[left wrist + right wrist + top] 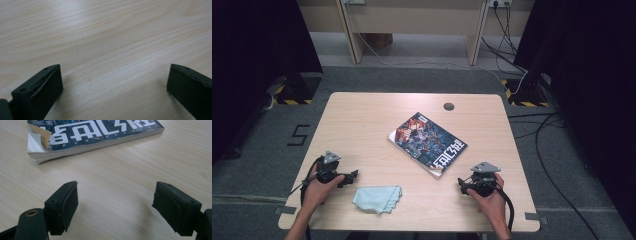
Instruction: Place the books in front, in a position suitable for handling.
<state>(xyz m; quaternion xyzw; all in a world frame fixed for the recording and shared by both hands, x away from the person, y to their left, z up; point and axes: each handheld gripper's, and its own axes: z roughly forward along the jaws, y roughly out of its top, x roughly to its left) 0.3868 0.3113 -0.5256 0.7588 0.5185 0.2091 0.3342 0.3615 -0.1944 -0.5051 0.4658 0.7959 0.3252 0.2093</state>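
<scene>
Presently both hand-held grippers, left [354, 175] and right [460, 184], rest wide open and empty on the surface [362, 125]. Book [428, 142] lies mid-surface, cloth [377, 198] near left; approach book's curled corner low.

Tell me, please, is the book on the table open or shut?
Shut: the book lies flat, cover up, though one cover corner curls up.

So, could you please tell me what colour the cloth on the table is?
The cloth is pale blue-green, clearest in the high view.
</scene>
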